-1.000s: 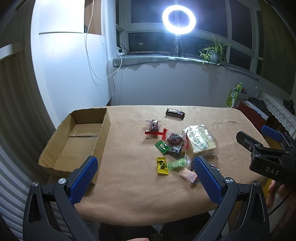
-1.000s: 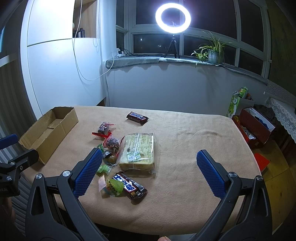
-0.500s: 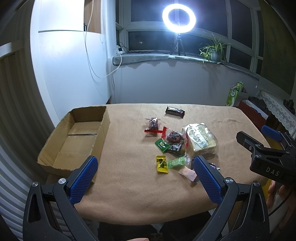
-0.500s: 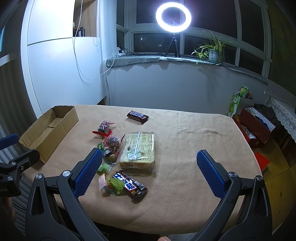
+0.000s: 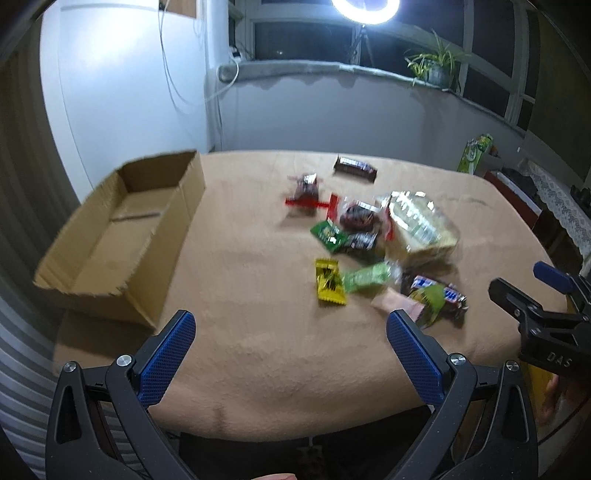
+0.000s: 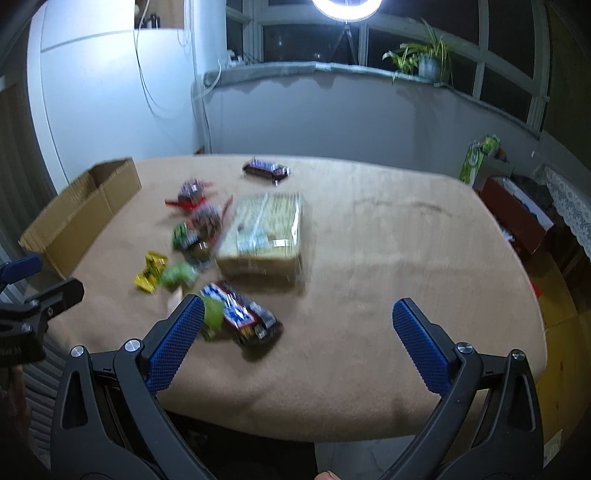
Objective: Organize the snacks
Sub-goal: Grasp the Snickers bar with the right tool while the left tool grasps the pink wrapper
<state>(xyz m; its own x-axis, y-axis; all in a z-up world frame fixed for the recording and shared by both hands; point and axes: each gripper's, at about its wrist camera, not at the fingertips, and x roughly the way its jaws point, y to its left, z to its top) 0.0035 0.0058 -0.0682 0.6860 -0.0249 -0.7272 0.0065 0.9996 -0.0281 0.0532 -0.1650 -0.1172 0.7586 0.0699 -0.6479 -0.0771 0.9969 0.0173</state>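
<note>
A: Both claws over the near edge of the table (image 5: 280, 354) right now. Left claw (image 5: 291, 350) has its blue pads spread wide apart, gripping nothing.

B: Same on the other side: the right claw (image 6: 299, 347) is wide apart too, nothing between its pads. From the left wrist view you can see it hanging off at 3 o'clock.

A: Where are the snacks?

B: Scattered mid-table. The big clear-wrapped pack (image 6: 266, 232) sits at the centre of the pile. At 12 o'clock from it, well apart, a dark chocolate bar (image 5: 355, 170). At 10 o'clock, a red-trimmed packet (image 5: 306, 192).

A: And nearer the claws?

B: A yellow sachet (image 5: 328, 282) just beside a light green wrapper (image 5: 365, 277), both at 7 o'clock from the big pack. A blue-and-white bar (image 6: 240, 314) lies at 6 o'clock, just beside the right claw's left pad (image 6: 177, 343). Frames are blurred, so labels can't be read.

A: The box?

B: Open cardboard box (image 5: 122, 236) at 9 o'clock on the table, inside bare, well apart from the pile. Ring light (image 6: 345, 7) glaring at 12 o'clock above the windowsill.
</note>
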